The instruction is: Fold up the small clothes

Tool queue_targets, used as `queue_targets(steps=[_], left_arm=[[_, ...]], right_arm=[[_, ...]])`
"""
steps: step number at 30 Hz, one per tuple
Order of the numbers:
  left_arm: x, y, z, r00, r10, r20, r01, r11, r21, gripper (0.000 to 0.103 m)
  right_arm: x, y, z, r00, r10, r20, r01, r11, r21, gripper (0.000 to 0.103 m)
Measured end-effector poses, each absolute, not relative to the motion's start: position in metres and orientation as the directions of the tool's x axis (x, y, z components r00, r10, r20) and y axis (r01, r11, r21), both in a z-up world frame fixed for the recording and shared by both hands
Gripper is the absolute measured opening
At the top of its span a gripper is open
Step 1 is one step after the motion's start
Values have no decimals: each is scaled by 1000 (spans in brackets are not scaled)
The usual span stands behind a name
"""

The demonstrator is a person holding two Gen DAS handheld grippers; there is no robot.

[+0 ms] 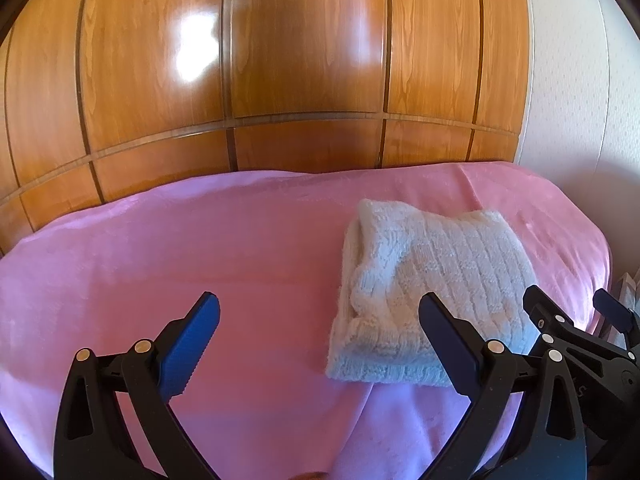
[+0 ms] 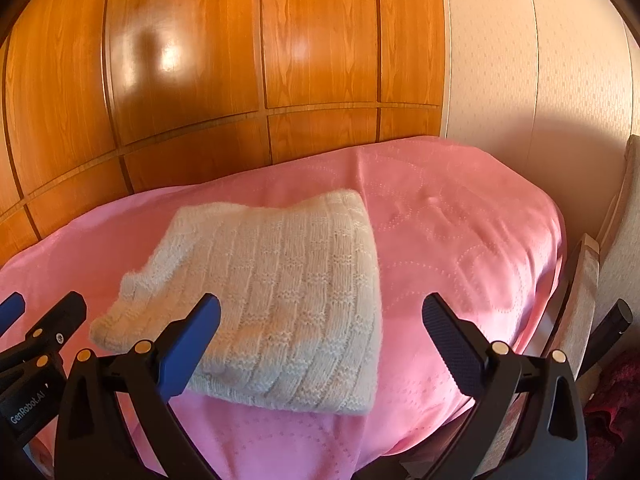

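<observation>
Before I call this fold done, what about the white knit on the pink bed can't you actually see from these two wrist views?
- Folded white knit garment: its inner layers, sleeves and type are hidden by the top layer in both views.
- Its near corner: covered by the right gripper finger in the right wrist view.
- Its right edge: behind the left gripper finger in the left wrist view.
- Pink bedspread: near edge cut off by the frame.

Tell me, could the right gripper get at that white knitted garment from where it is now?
Probably yes. The right gripper is open and holds nothing, and the folded white knitted garment lies flat on the pink blanket just ahead of its fingers, with nothing between them.
</observation>
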State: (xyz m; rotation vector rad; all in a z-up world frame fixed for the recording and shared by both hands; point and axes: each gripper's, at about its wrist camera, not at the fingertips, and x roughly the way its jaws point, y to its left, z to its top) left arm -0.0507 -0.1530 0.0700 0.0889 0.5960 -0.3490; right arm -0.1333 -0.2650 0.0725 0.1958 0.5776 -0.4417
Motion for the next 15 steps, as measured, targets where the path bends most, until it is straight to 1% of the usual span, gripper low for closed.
queue_targets(steps=[11,15], left_arm=[[-47,-147,76,776,-303,-553,327,943,-59,99],[-49,-149,74,790,-294,-537,325,945,-40,99]], right_arm=[[-132,-264,71,749,-344,-566,450,892,52,101],[-130,-262,69,744,-342,-574,443,896,41,101]])
